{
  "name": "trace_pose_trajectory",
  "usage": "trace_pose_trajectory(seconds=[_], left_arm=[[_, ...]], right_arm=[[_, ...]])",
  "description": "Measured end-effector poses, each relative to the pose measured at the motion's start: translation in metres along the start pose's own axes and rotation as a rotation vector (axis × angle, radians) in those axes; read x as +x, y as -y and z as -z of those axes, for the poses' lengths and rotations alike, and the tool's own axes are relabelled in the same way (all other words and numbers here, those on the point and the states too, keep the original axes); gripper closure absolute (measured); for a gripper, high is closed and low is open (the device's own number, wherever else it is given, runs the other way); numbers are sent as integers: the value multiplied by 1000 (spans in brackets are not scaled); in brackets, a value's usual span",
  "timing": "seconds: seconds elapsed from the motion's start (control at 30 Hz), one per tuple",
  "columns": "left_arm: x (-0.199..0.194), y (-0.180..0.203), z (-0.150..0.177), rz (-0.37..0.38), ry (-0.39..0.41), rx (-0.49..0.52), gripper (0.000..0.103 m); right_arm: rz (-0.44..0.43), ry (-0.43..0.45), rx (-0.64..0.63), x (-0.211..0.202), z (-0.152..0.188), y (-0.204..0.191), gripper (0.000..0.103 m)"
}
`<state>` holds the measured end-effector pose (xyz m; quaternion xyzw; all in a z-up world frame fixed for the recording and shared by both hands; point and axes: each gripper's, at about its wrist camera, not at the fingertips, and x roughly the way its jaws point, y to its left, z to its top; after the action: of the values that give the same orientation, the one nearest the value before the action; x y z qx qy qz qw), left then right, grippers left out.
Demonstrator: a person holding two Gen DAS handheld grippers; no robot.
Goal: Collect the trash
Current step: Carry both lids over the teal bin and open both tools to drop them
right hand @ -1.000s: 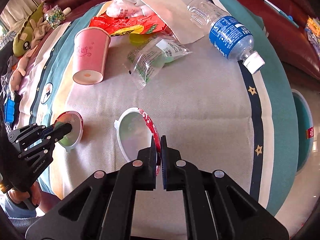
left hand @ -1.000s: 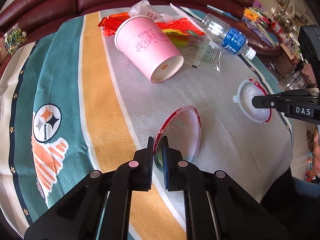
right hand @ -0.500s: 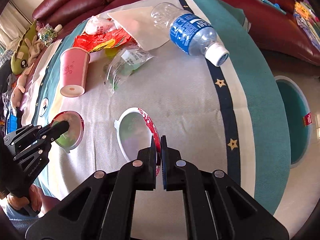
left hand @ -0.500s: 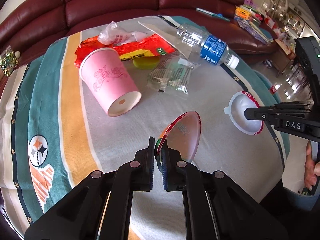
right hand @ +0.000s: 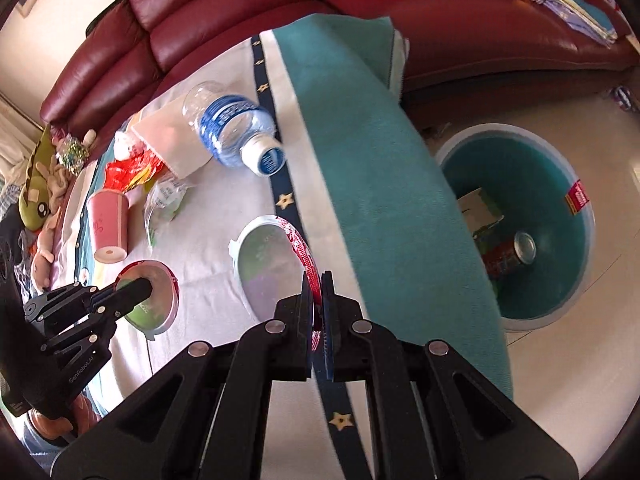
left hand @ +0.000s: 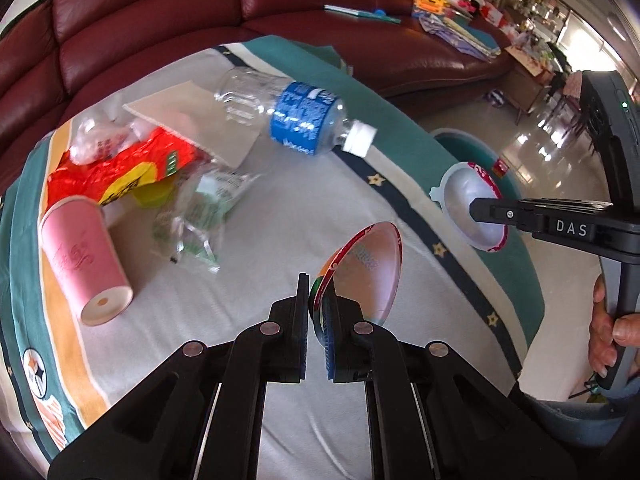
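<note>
Left gripper [left hand: 316,312]: pitched steeply downward over the cloth-covered table [left hand: 280,240]; jaws clamped on the rim of a round foil lid with a red printed edge [left hand: 366,268], held on edge clear of the cloth, its face running toward 1 o'clock from the fingertips; in the right wrist view the same gripper [right hand: 140,290] enters from 8 o'clock with that lid [right hand: 154,300] at its tip. Right gripper [right hand: 318,300]: likewise pitched steeply down; jaws clamped on the red rim of a second round lid with a pale tab [right hand: 272,268], which stands on edge and extends toward 10 o'clock from the tips; in the left wrist view it [left hand: 478,212] reaches in level from 3 o'clock, lid [left hand: 472,208] at its tip, a person's hand [left hand: 610,328] wrapped round the handle at 4 o'clock. Teal trash bin [right hand: 516,224]: on the pale floor at 3 o'clock in the right wrist view, beside the table edge; holds a drink can [right hand: 508,256] and a small carton [right hand: 480,212]. Remaining on the cloth, left wrist view: pink paper cup [left hand: 86,264] on its side at 9 o'clock; clear crinkled wrapper [left hand: 196,216] beside it; red and yellow snack bag [left hand: 116,168] at 10 o'clock; plastic water bottle with blue label [left hand: 296,116] lying at 12 o'clock, partly on a flat sheet of card [left hand: 196,120]. Dark red leather sofa [left hand: 200,12] behind the table.
</note>
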<state>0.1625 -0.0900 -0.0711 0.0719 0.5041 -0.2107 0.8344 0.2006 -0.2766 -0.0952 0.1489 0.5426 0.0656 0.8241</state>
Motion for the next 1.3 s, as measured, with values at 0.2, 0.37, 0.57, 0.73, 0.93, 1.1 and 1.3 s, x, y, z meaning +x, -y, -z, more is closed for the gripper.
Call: trace_pose_trajectory(seconds=[0.2, 0.37, 0.57, 0.73, 0.93, 1.1, 1.3], left_arm=[[20, 57, -40, 47, -4, 97, 96], [30, 106, -73, 75, 9, 171, 96], [43, 156, -99, 104, 14, 238, 96], [63, 187, -113, 144, -6, 262, 96], [86, 210, -124, 160, -32, 264, 96], [103, 218, -128, 167, -58, 256, 94], [112, 215, -130, 156, -58, 245, 42]], right_arm=[[33, 80, 93, -31, -18, 68, 99], [78, 145, 157, -62, -29, 127, 99], [105, 168, 224, -78, -33, 180, 99], [106, 155, 255, -77, -30, 201, 99], [114, 136, 268, -77, -29, 214, 98], [113, 130, 270, -74, -30, 219, 98], [113, 119, 280, -65, -33, 220, 98]])
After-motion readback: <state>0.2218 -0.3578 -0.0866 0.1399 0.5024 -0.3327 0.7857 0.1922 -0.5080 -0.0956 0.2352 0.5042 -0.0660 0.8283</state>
